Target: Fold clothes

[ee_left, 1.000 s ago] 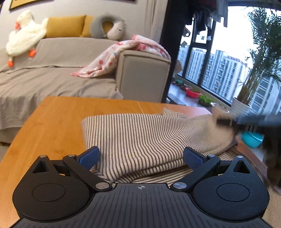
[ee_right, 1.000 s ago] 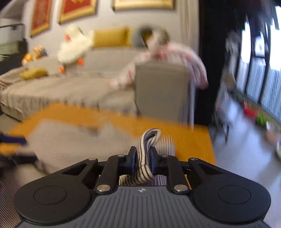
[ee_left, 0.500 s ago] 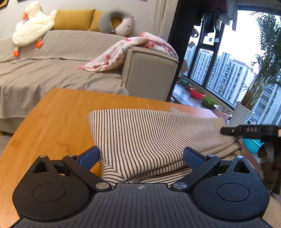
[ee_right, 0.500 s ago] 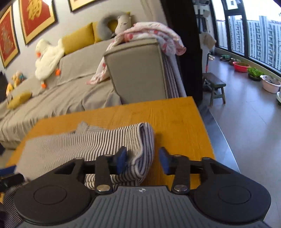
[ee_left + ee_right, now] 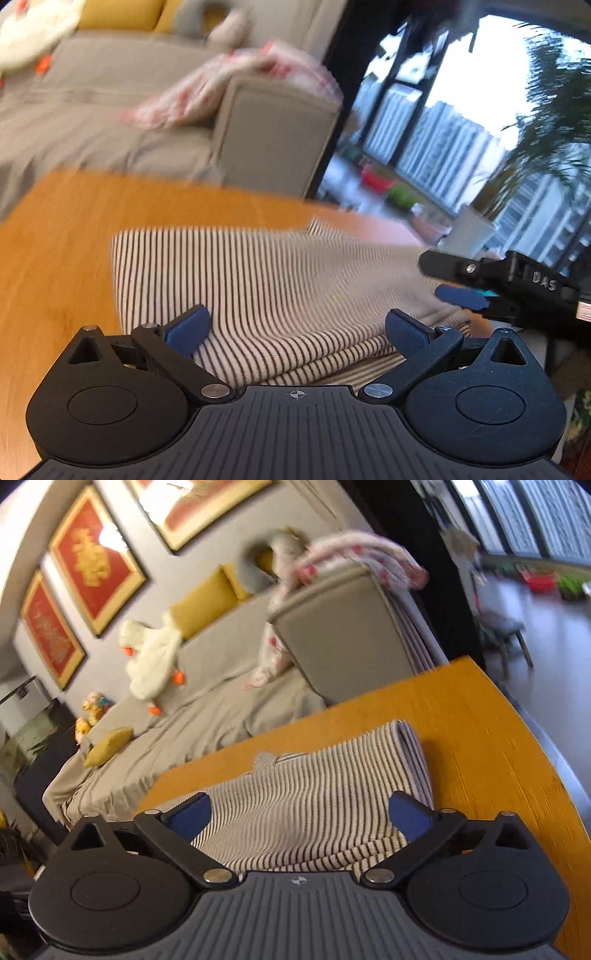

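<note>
Left wrist view. The left gripper (image 5: pixel 295 328) fills the lower frame, fingers spread wide and holding nothing. The striped garment (image 5: pixel 266 280) lies folded at frame centre on the table (image 5: pixel 59 236), its layered edges stacked at lower right. The right gripper (image 5: pixel 458 284) enters from the right edge, above the cloth's right end; whether it touches cannot be told. A sofa (image 5: pixel 273 144) and window (image 5: pixel 461 122) are blurred in the upper frame.

Right wrist view. The right gripper (image 5: pixel 299 812) sits at lower frame, fingers wide and empty, over the garment (image 5: pixel 314 794). A rolled fold edge (image 5: pixel 413 749) lies right of centre on the table (image 5: pixel 498 746).

Step in hand, as judged: between folds, cloth released. The next move likely calls for each gripper to pinch an edge, all layers together, for a further fold or smoothing.
</note>
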The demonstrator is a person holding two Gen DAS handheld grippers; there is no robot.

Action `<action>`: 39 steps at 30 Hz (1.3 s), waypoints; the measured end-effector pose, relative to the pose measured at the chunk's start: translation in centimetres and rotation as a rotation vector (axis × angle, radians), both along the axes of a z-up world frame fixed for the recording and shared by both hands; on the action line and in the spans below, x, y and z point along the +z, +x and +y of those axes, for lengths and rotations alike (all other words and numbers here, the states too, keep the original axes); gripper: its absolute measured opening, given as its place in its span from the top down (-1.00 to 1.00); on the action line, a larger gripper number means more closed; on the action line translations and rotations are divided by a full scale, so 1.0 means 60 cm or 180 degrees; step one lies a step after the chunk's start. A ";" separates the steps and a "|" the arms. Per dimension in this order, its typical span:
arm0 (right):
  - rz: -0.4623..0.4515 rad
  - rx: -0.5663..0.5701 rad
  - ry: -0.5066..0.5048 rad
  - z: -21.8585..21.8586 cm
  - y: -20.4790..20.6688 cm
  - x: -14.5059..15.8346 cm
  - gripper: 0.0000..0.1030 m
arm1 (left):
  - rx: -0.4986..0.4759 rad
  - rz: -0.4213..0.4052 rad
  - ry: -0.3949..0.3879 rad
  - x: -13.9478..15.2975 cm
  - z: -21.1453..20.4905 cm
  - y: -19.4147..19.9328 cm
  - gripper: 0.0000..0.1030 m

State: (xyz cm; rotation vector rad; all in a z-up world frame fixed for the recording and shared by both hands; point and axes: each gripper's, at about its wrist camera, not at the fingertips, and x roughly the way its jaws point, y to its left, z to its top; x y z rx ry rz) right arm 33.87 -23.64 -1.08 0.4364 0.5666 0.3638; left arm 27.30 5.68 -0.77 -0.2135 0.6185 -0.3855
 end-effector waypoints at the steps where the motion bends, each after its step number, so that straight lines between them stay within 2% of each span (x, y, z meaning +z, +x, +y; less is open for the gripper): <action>1: -0.0014 0.0007 -0.0022 0.003 0.001 -0.001 -1.00 | 0.0006 0.0007 -0.0002 0.000 -0.001 0.000 -1.00; 6: -0.0053 -0.0021 -0.0106 0.012 -0.001 -0.003 -1.00 | 0.0010 0.0003 0.0112 -0.001 -0.011 -0.001 -1.00; 14: 0.0014 0.0092 -0.0184 0.013 0.000 0.000 -1.00 | -0.0004 0.0015 0.0103 0.001 -0.008 0.005 -1.00; 18: -0.0010 0.0058 -0.0299 0.023 -0.004 0.002 -1.00 | -0.0140 0.0015 0.0173 0.003 -0.005 0.001 -1.00; 19: -0.0015 0.0054 -0.0306 0.024 -0.005 0.002 -1.00 | -0.0220 0.0003 0.0269 0.005 -0.005 -0.002 -1.00; 22: -0.0026 0.0058 -0.0270 0.021 -0.004 0.001 -1.00 | -0.0229 -0.0046 0.0920 0.013 0.003 -0.024 -1.00; 24: -0.0036 0.0048 -0.0260 0.020 -0.005 0.000 -1.00 | -0.0064 -0.0067 0.1156 0.028 0.030 -0.048 -1.00; 26: -0.0046 0.0046 -0.0234 0.019 -0.006 0.000 -1.00 | 0.0015 0.0091 0.0944 0.047 0.074 -0.075 -1.00; 29: -0.0063 0.0042 -0.0178 0.015 -0.007 -0.001 -1.00 | 0.0003 0.0545 0.0388 0.054 0.128 -0.105 -1.00; 31: -0.0067 0.0040 -0.0167 0.014 -0.008 -0.001 -1.00 | -0.0061 0.0729 0.0247 0.043 0.133 -0.122 -1.00; 33: -0.0074 0.0037 -0.0173 0.014 -0.010 -0.002 -1.00 | -0.0150 0.0769 0.0294 0.031 0.121 -0.136 -0.87; 34: -0.0076 0.0036 -0.0172 0.014 -0.010 -0.002 -1.00 | -0.0188 0.0723 0.0388 0.028 0.111 -0.139 -0.59; 36: -0.0079 0.0033 -0.0172 0.014 -0.011 -0.002 -1.00 | -0.0264 0.0604 0.0593 0.024 0.088 -0.142 -0.31; 39: -0.0084 0.0029 -0.0176 0.015 -0.012 -0.002 -1.00 | -0.0247 0.0488 0.0801 0.038 0.074 -0.142 0.39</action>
